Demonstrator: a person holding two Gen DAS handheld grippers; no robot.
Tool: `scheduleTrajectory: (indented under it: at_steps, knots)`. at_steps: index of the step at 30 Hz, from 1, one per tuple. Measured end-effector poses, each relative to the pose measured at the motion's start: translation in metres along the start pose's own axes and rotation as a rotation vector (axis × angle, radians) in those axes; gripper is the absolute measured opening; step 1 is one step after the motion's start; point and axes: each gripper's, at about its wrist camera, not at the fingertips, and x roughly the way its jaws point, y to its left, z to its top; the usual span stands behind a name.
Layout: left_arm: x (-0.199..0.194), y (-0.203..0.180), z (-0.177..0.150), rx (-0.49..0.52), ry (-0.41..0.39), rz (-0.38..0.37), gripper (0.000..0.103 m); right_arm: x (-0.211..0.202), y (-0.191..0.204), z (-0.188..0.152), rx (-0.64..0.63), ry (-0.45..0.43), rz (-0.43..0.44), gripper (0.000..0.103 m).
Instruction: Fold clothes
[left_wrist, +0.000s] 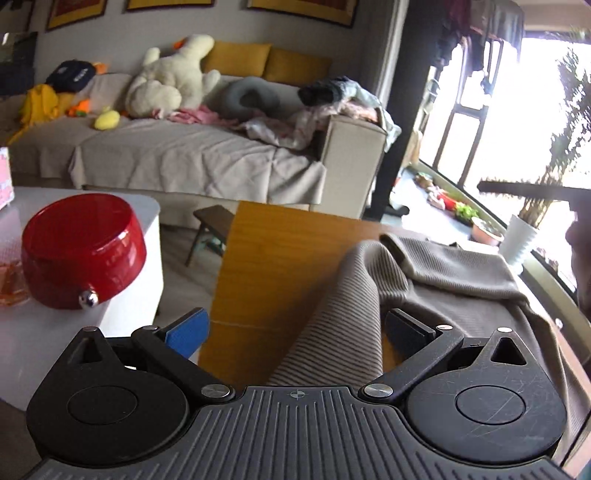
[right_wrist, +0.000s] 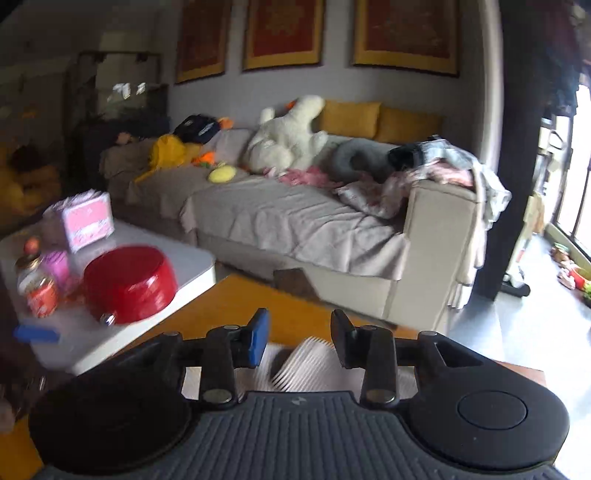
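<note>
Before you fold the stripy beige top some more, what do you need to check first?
1. Left gripper open: ok, its fingers stand wide apart on either side of the ribbed beige knitted garment, not pinching it.
2. Right gripper open: ok, there is a gap between its fingers, with ribbed cloth below.
3. Right gripper touching the cloth: cannot tell, that view is blurred.
4. Garment lying flat: not ok, a sleeve arches up in a ridge and the far part is bunched.
5. Garment on the yellow wooden table: ok for the part in view; its near and right edges are hidden.
6. Shiny red round pot out of the way: ok, it sits on the separate white table.
</note>
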Motion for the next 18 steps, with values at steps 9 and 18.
scheduleTrajectory:
  at_steps: [9, 18]
  knots:
    - [-0.017, 0.034, 0.026, -0.142, -0.084, 0.106, 0.103, 0.007, 0.173, -0.082, -0.262, 0.130, 0.377, 0.042]
    - [-0.028, 0.039, 0.021, -0.172, -0.119, 0.093, 0.103, 0.034, 0.175, -0.069, -0.300, 0.132, 0.291, 0.004]
